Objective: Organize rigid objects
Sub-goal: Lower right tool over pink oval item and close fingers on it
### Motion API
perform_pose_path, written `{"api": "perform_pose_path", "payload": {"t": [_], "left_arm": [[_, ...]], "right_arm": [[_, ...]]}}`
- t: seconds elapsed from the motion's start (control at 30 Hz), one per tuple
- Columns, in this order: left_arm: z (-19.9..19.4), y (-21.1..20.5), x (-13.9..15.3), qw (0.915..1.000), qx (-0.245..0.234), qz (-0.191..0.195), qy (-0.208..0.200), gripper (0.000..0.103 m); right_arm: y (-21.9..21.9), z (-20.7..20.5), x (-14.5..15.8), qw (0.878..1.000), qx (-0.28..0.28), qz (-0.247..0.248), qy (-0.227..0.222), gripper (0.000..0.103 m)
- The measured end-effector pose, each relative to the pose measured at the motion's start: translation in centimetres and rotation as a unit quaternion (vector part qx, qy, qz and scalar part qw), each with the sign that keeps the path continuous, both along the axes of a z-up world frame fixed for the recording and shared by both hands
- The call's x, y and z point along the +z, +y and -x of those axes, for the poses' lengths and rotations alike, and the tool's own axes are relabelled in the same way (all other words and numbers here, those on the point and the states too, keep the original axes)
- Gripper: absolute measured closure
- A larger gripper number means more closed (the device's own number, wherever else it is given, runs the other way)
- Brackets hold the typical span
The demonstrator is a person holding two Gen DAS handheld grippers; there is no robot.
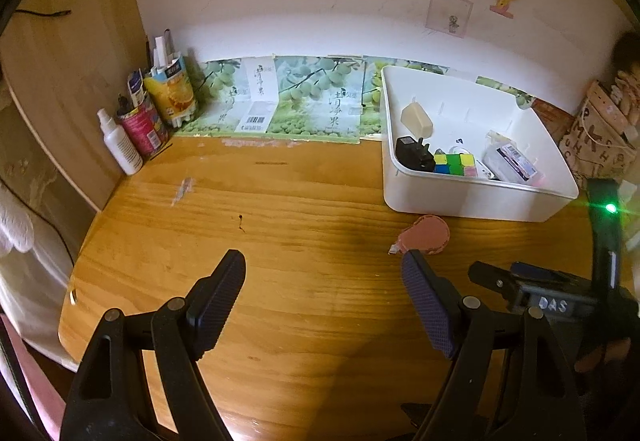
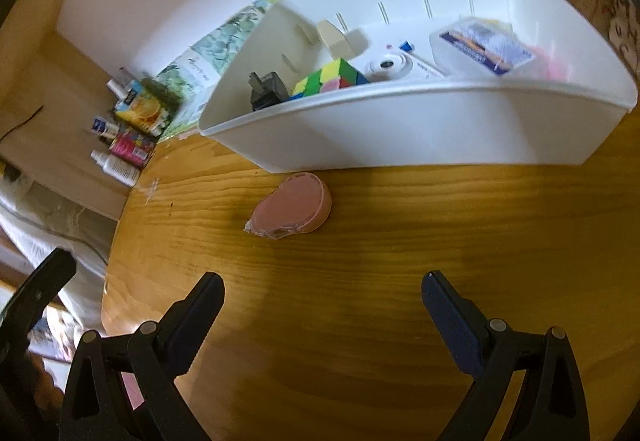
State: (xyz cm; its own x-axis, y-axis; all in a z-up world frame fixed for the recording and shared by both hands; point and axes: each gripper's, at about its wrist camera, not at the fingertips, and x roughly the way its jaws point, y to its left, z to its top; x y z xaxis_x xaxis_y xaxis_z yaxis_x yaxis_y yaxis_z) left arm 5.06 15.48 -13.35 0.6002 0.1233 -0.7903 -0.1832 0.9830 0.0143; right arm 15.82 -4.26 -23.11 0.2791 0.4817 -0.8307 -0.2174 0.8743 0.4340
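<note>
Nearest to us, the right gripper (image 2: 322, 305) and left gripper (image 1: 324, 293) both hang spread and empty over the tabletop (image 2: 360, 361). Beyond lies the pink correction-tape dispenser (image 2: 294, 206), just before the white bin (image 2: 400, 129) (already holding a cube). We judge it light, stiff, slick; pinch its flat sides.

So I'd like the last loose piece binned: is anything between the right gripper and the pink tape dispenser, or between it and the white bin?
Nothing visible. Bare wooden table lies between the open right gripper and the pink tape dispenser. The white bin sits just behind it; only its front wall must be cleared.
</note>
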Motion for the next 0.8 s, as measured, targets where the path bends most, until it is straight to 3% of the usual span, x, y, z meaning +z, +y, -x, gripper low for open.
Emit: {"api": "perform_pose_path", "payload": {"t": [0.4,0.8], "left_arm": [[-0.5,4.0,0.0,0.9982,-0.058,0.014,0.008,0.02],[-2.2,6.3,-1.3,0.9922,-0.118,0.007,0.039,0.02]], "right_arm": [[3.4,-1.1,-2.0,0.996,-0.071,0.012,0.047,0.004],[5.8,-2.1,-2.9,0.989,-0.134,0.045,0.035,0.004]]}}
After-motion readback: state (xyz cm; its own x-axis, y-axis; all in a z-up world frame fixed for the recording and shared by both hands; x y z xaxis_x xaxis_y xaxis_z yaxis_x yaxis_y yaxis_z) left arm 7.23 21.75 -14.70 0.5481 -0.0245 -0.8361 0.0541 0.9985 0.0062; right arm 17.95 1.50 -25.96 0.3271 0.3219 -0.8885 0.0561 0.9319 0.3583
